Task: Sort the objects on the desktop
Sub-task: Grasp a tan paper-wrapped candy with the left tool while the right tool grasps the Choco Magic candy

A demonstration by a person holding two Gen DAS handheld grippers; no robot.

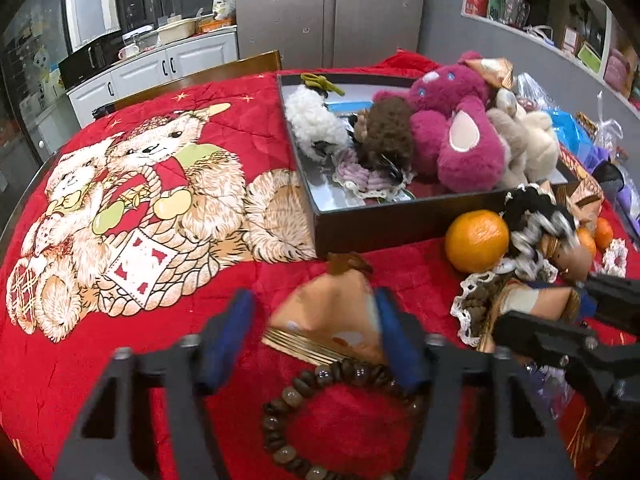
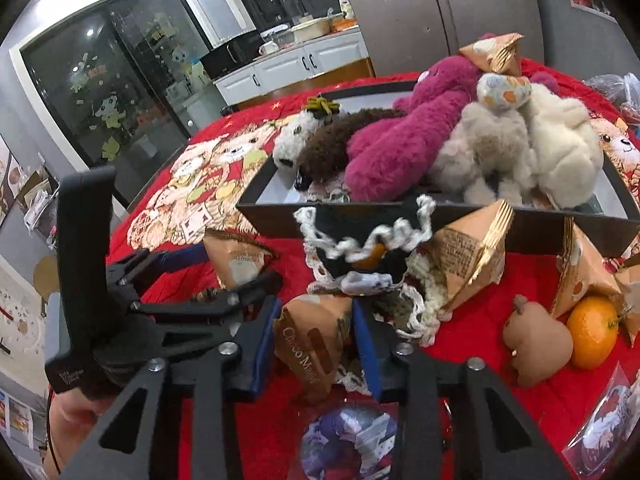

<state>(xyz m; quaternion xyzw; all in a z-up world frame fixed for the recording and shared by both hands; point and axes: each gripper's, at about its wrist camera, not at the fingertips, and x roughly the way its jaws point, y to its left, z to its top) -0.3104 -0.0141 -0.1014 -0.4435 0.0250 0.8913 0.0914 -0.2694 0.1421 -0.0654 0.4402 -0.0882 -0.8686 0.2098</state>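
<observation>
The left gripper (image 1: pixel 314 336) hovered low over the red bear-print cloth (image 1: pixel 120 184) on the bench, its blue fingers (image 1: pixel 228 332) spread apart around a tan pyramid snack packet (image 1: pixel 332 312); only the right finger seemed to touch it. A wooden bead bracelet (image 1: pixel 340 412) lay just beneath, seen only in the left wrist view. That view also showed the open black box (image 1: pixel 400 216) holding a magenta plush (image 1: pixel 452 120), a brown plush (image 1: pixel 388 128) and a white one (image 1: pixel 316 124), with an orange (image 1: pixel 476 240) just outside its front wall. The right wrist view showed what the left barely caught: the right gripper (image 2: pixel 314 340) had its fingers (image 2: pixel 366 344) clamped on a second packet (image 2: pixel 312 340) printed "Choco", lying beside a black-and-white crochet piece (image 2: pixel 360 240). It alone revealed a small brown figure (image 2: pixel 536 344) touching another orange (image 2: pixel 592 332), and more packets (image 2: pixel 468 256) against the box front.
</observation>
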